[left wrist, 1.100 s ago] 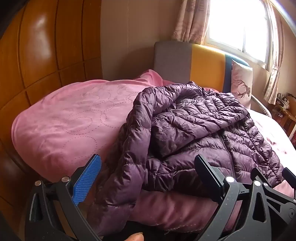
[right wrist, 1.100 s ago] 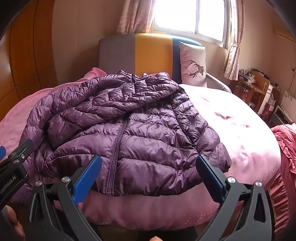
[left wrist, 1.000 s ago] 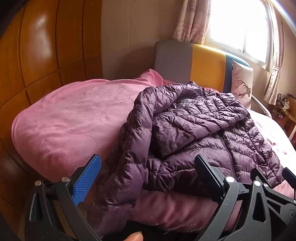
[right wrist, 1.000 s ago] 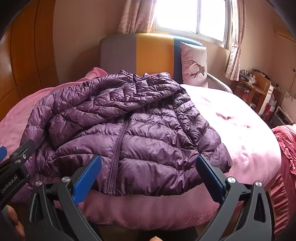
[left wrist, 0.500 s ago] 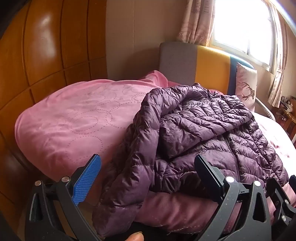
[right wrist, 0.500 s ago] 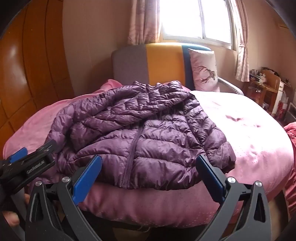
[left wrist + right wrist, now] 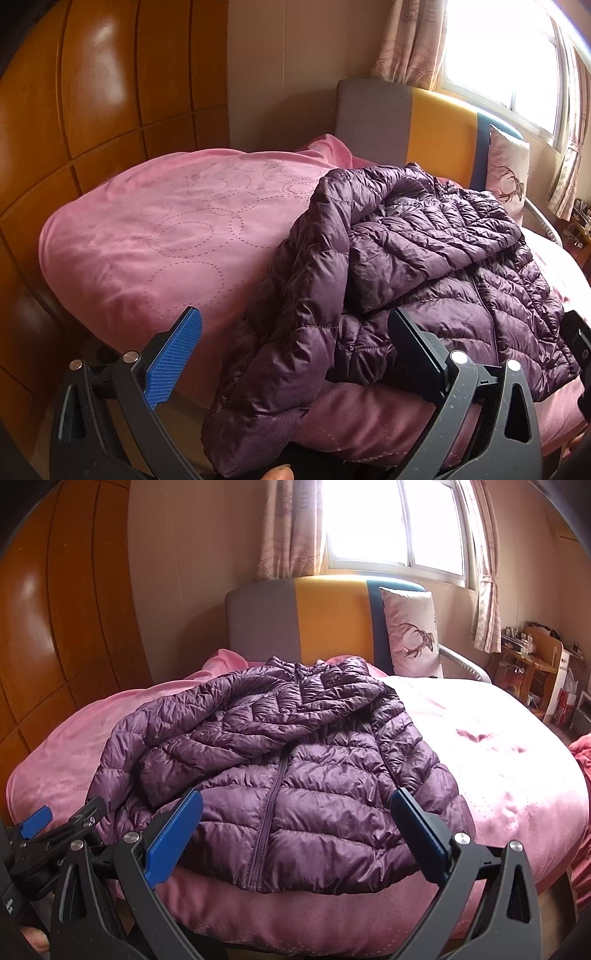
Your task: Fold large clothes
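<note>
Two views: left wrist first, then right wrist.
Left wrist, jacket: the quilted purple puffer jacket lies on the pink dotted bedspread at the bed's near edge, one sleeve hanging down over that edge.
Left wrist, gripper: the left gripper has its fingers spread wide apart, holding nothing, with the hanging sleeve framed between them; probably lined up to take that sleeve.
Left wrist, only here: the sleeve's drop over the edge.
Right wrist, jacket: front up, zip closed, hem at the near edge, collar toward the grey, orange and blue headboard; the other sleeve lies folded across the chest.
Right wrist, gripper: the right gripper is also wide apart and empty, above the hem; likely waiting for the fold.
Right wrist, only here: the whole outline, the bare spread toward the far right, a deer-print pillow, and the left gripper low at the left.
</note>
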Demonstrator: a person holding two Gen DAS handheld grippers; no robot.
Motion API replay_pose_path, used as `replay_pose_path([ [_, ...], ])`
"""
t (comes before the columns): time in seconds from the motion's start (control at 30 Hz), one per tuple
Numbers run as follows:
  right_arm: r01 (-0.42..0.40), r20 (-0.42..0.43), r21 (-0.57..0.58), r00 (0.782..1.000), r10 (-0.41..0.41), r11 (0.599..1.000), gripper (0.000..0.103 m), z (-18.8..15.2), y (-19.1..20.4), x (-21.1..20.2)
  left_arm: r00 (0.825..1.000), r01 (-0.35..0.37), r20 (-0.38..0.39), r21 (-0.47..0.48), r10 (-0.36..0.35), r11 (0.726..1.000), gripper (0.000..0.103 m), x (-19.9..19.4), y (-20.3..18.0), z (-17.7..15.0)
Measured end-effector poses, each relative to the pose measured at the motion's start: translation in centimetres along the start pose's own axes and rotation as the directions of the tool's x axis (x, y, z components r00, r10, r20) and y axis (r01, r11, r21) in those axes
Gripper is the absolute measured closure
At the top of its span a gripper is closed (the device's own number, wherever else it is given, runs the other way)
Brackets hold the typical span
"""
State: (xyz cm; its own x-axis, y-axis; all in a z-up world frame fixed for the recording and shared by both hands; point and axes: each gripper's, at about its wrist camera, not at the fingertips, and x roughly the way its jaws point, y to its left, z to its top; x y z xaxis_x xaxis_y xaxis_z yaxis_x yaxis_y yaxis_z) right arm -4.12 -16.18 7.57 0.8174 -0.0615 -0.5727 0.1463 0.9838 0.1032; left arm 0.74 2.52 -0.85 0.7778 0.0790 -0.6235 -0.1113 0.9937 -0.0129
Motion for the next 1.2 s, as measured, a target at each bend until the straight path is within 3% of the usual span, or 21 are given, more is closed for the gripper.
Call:
replay_pose_path([
  [0.53,0.006,0.024,0.01,1.0,-0.007,1.0,0.002,-0.6,-0.5,-0.1,1.0,0.002,-0.026,0.015,-0.001,1.0,0.003,0.5,0.0,-0.3],
  [1.2,0.037,0.005,0.033,0.999,-0.037,0.999,0.002,-0.9,-1.5,0.8,1.0,0.023,0.001,0.043,-0.023,0.999,0.003,-0.2,-0.5,-0.4],
])
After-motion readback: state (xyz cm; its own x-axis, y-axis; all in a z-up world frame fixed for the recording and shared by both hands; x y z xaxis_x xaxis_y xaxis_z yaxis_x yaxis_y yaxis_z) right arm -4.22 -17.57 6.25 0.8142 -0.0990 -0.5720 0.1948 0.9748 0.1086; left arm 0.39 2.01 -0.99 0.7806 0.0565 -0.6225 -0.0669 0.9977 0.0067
